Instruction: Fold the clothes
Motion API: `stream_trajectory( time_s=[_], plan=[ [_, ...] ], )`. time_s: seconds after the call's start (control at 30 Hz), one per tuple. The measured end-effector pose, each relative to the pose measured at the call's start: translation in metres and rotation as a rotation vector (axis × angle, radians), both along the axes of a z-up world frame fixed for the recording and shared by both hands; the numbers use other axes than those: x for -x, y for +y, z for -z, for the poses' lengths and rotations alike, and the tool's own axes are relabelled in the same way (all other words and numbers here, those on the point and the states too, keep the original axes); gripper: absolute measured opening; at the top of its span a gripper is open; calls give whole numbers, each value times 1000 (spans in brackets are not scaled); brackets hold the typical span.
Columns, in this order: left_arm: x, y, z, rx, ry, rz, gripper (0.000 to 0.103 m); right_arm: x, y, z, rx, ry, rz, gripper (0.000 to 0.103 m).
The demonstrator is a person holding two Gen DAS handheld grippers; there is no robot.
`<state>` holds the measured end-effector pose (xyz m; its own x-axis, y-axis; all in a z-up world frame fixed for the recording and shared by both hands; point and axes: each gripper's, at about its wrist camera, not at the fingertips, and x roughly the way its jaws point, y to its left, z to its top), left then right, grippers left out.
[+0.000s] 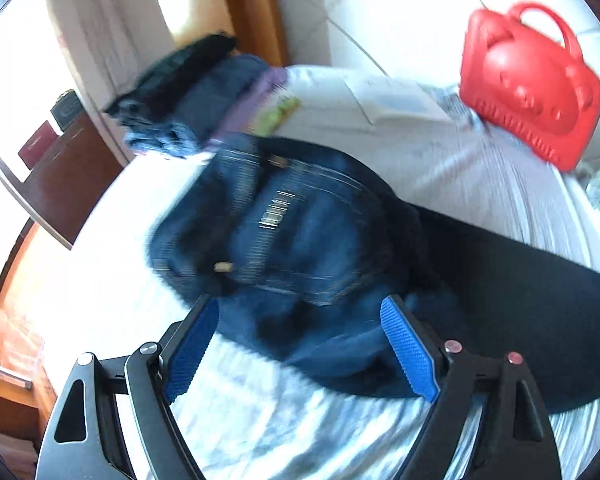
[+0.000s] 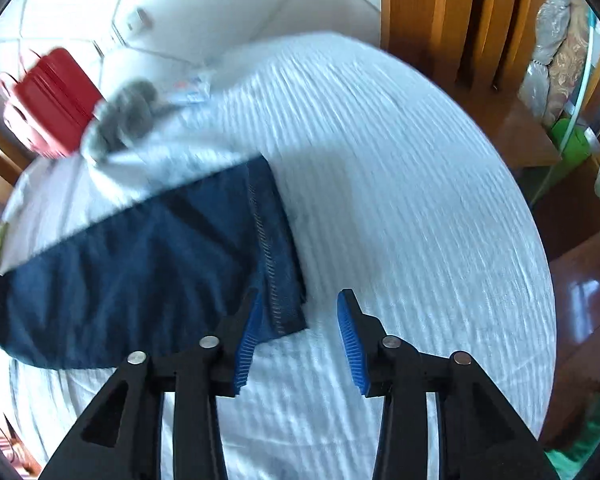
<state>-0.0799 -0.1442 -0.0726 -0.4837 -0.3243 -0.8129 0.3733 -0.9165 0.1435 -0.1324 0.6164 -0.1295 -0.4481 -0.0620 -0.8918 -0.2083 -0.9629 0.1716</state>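
The dark blue denim jeans [image 1: 284, 240] lay on the white ribbed bedspread [image 2: 400, 200], their waist end near a stack of folded dark clothes [image 1: 188, 96] at the far edge. The red plastic handbag-shaped case [image 1: 532, 88] stood beyond them (at the bed's far side), well apart from the stack.

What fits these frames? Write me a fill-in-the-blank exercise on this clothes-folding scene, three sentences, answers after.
1. The jeans lie on a bed with a ____ cover.
2. The handbag near the bed's far end is ____.
3. Beyond the jeans sits a ____ of folded clothes.

The left gripper and right gripper both stand open.

Answers: white; red; stack
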Motion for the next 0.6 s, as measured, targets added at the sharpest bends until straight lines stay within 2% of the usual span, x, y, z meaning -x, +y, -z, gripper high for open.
stream_trajectory(
  time_s=[0.03, 0.07, 0.17, 0.4, 0.5, 0.6],
  plan=[
    [-5, -10, -8, 11, 9, -6, 84, -1, -3, 2, 5, -3, 12, 54],
    [-9, -20, -13, 24, 17, -11, 84, -1, -6, 5, 8, -11, 26, 56],
    [-3, -52, -10, 32, 20, -1, 85, -6, -24, 10, 12, -23, 70, 56],
    [55, -129, 36, 55, -39, 104, 85, -29, -80, 6, -14, -28, 198, 56],
    [72, -160, 57, -10, -70, 134, 85, -38, -112, 4, -31, -37, 232, 56],
    [80, -177, 80, -148, -112, 162, 82, -41, -147, 9, -26, -54, 241, 56]
  ],
)
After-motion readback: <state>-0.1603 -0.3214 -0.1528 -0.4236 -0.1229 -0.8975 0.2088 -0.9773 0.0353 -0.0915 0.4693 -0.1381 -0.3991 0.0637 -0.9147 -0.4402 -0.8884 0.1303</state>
